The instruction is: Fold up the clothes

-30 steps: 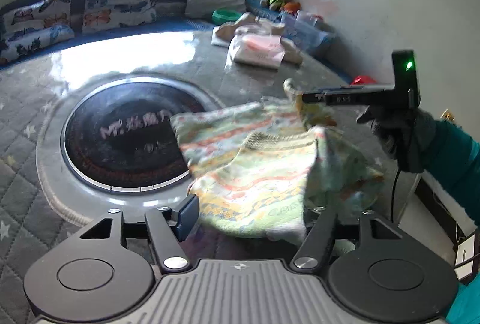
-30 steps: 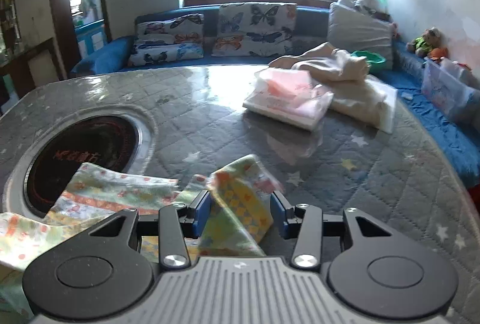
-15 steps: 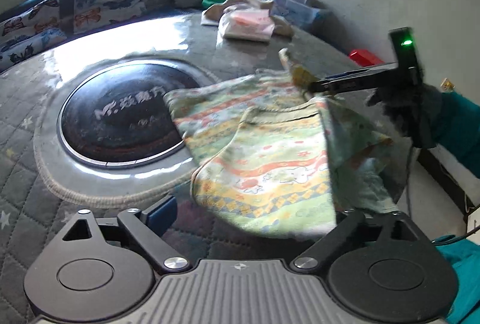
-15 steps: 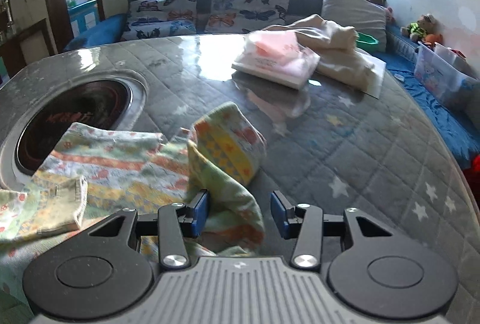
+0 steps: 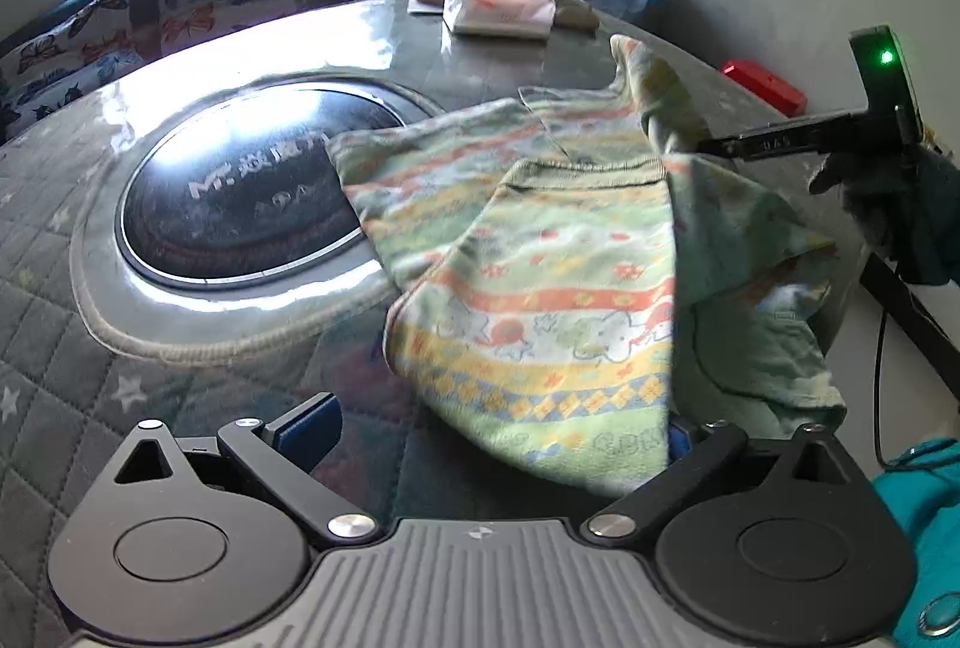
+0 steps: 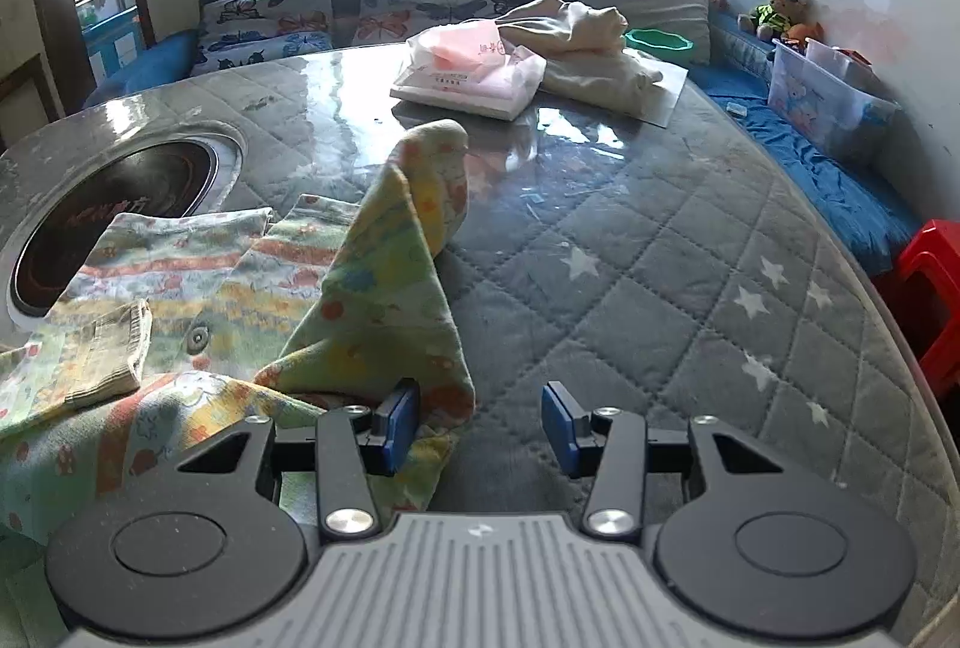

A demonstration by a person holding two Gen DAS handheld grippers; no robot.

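Lying across the right half of the round quilted table [image 6: 660, 252], the patterned garment [image 5: 540, 288] overlaps the rim of the dark circular inset [image 5: 240, 204] at the table's centre. One fold of the garment lies doubled over its middle.

Left tool [image 5: 498, 432]: the jaws are opening and stand spread wide. The near hem of the garment hangs between them; the left pad [image 5: 312, 426] is clear of the cloth, and the right pad is hidden behind the hem.

Right tool [image 6: 477, 423]: the jaws are partly spread. A raised flap of the garment stands up against the inner face of the left pad [image 6: 399, 417]; the right pad [image 6: 558, 423] is bare, with table surface visible between it and the cloth.

A bagged pink item [image 6: 474, 69] and cream cloth [image 6: 576, 42] lie at the far side of the table.
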